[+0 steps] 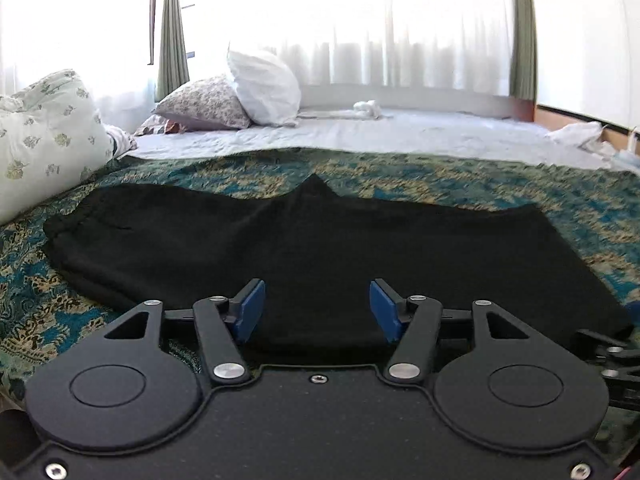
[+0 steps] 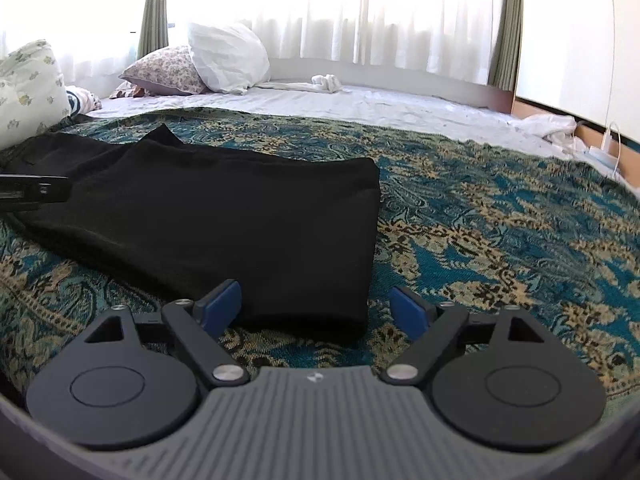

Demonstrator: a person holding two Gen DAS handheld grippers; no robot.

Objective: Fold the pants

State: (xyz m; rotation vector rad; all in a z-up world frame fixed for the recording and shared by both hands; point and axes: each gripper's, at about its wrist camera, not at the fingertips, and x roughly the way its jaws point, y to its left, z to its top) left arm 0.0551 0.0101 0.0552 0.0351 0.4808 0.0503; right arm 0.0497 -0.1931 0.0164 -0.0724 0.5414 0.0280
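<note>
The black pants lie flat on the patterned bedspread, waistband to the left and the crotch point toward the far side. My left gripper hovers open over their near edge, and its blue pads stand apart above the cloth without pinching it. In the right wrist view the pants end in a thick straight edge on the right. My right gripper is open around the near right corner of the pants, with its left pad over the cloth and the other over the bedspread.
Pillows and a floral duvet sit at the far left of the bed. A white sheet covers the far half, with a small white cloth on it. The left gripper's side shows at the left edge.
</note>
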